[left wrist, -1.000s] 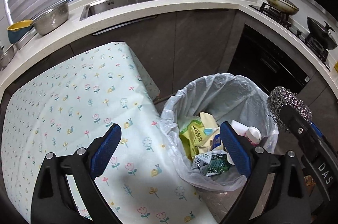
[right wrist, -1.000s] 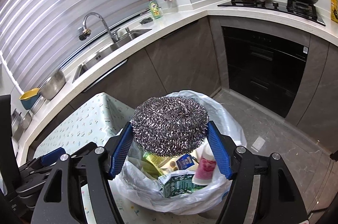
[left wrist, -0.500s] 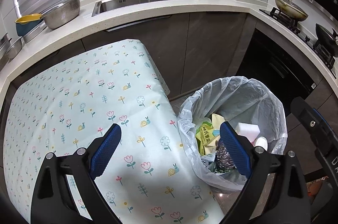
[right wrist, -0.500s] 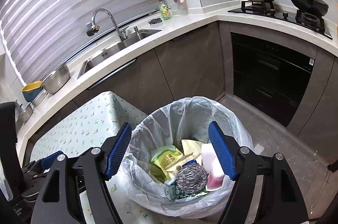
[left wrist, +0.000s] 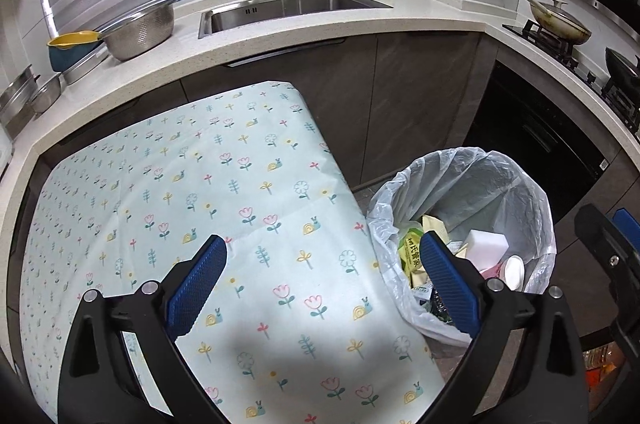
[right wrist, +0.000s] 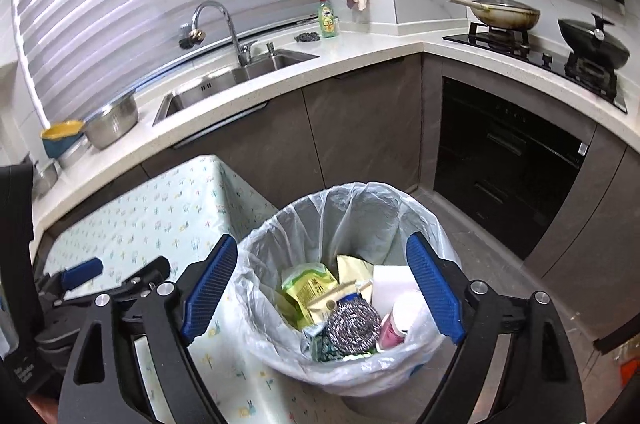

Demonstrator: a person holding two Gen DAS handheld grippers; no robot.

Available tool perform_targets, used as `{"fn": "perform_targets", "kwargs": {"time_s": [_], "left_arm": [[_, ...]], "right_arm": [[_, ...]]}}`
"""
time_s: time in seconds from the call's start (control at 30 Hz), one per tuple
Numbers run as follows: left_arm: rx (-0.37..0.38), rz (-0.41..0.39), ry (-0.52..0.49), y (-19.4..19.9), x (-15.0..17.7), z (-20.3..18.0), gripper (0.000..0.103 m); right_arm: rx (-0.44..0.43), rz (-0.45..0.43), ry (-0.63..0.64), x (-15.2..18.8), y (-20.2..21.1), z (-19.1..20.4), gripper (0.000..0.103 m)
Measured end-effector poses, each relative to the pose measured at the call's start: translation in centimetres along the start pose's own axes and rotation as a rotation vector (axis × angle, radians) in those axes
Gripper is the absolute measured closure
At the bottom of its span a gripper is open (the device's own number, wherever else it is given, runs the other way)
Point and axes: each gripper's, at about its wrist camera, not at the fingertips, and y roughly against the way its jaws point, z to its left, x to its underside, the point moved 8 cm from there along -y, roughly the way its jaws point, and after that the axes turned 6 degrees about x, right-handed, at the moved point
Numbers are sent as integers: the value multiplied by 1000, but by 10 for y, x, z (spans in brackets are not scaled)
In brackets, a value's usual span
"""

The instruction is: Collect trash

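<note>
The steel wool scrubber (right wrist: 352, 324) lies in the trash bin (right wrist: 316, 220), which is lined with a clear bag, on top of yellow-green packets (right wrist: 308, 284), a white sponge block (right wrist: 390, 286) and a pink-white bottle (right wrist: 394, 328). My right gripper (right wrist: 326, 290) is open and empty above the bin. My left gripper (left wrist: 324, 288) is open and empty over the floral tablecloth (left wrist: 180, 191), with the bin (left wrist: 500, 179) to its right. The right gripper's finger (left wrist: 600, 244) shows at the right edge of the left wrist view.
The table with the floral cloth (right wrist: 160, 207) stands left of the bin. Behind runs an L-shaped counter with a sink (left wrist: 292, 7), a steel colander (left wrist: 140, 27), a soap bottle (right wrist: 328, 15) and a stove with pans (right wrist: 504, 13). An oven front (right wrist: 508, 151) is at the right.
My right gripper opened and let go of the steel wool scrubber, which dropped into the bin. Both grippers have since drawn back and up from the bin.
</note>
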Motion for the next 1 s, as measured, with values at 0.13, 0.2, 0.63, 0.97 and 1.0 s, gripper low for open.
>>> {"fn": "perform_targets", "kwargs": {"time_s": [0.13,0.2,0.63,0.97,1.0], "left_arm": [[-15,8,3,7,9,6,10],[-22,11,9,11,14,10,10],[-42,40,9,29,58,20,10],[-47,52,7,35,82,16,10],[-50,53,5,35,84,15,10]], "right_arm": [[27,9,67,9,8,4,19],[36,21,104,16,12,7,18],[47,77,142,58,25,6,7],[55,88,184,76,32,9,7],[53,91,185,77,32,8,7]]}}
